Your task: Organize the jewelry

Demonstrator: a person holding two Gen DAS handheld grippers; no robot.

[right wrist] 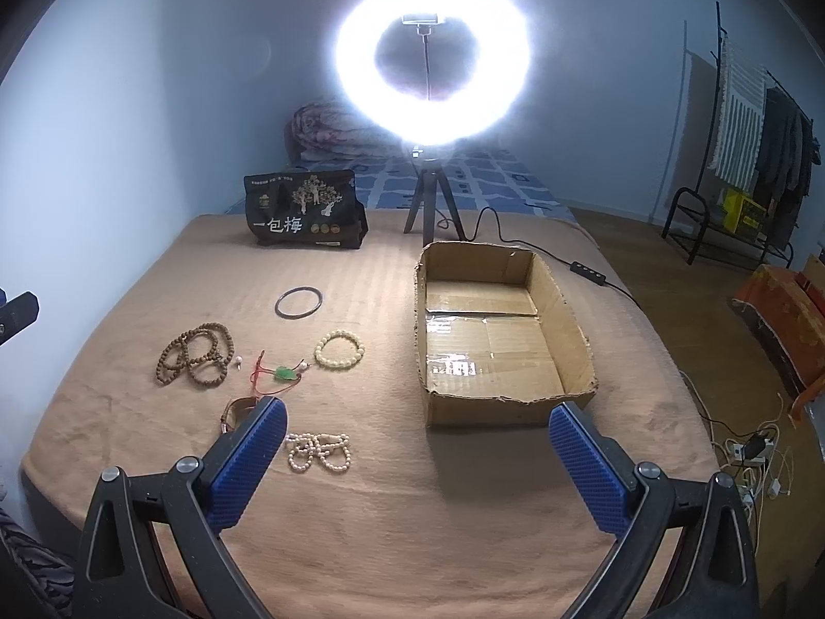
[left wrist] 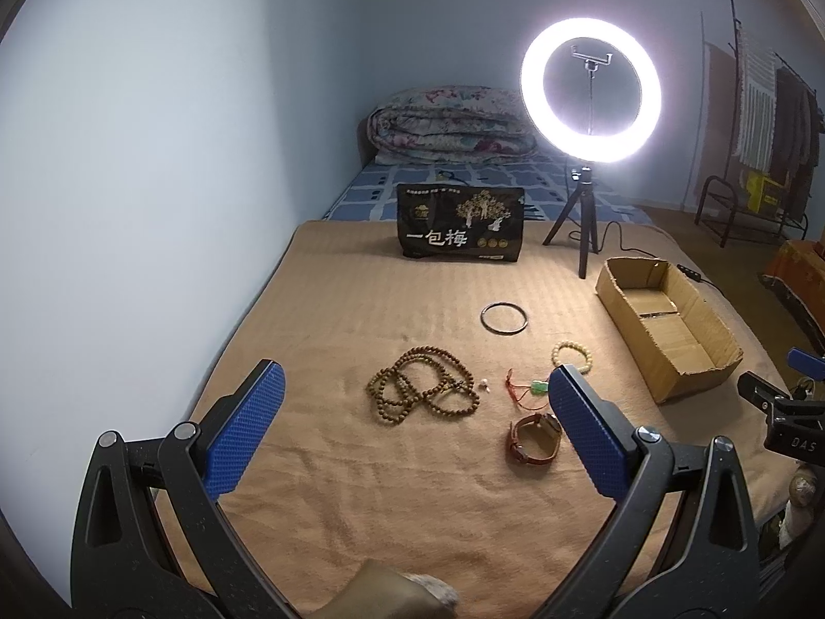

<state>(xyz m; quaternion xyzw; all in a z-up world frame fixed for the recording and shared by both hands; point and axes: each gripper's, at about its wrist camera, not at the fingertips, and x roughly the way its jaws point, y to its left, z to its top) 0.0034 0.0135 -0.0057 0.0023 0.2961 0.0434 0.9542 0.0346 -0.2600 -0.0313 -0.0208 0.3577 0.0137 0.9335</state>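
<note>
Jewelry lies on a tan blanket. A brown bead necklace, a dark bangle, a cream bead bracelet, a red cord with a green pendant, a brown leather watch and a pearl strand. An empty cardboard box stands to the right. My left gripper is open above the beads. My right gripper is open and empty before the box.
A black printed bag and a lit ring light on a tripod stand at the back. A folded quilt lies behind. A clothes rack and cables are right.
</note>
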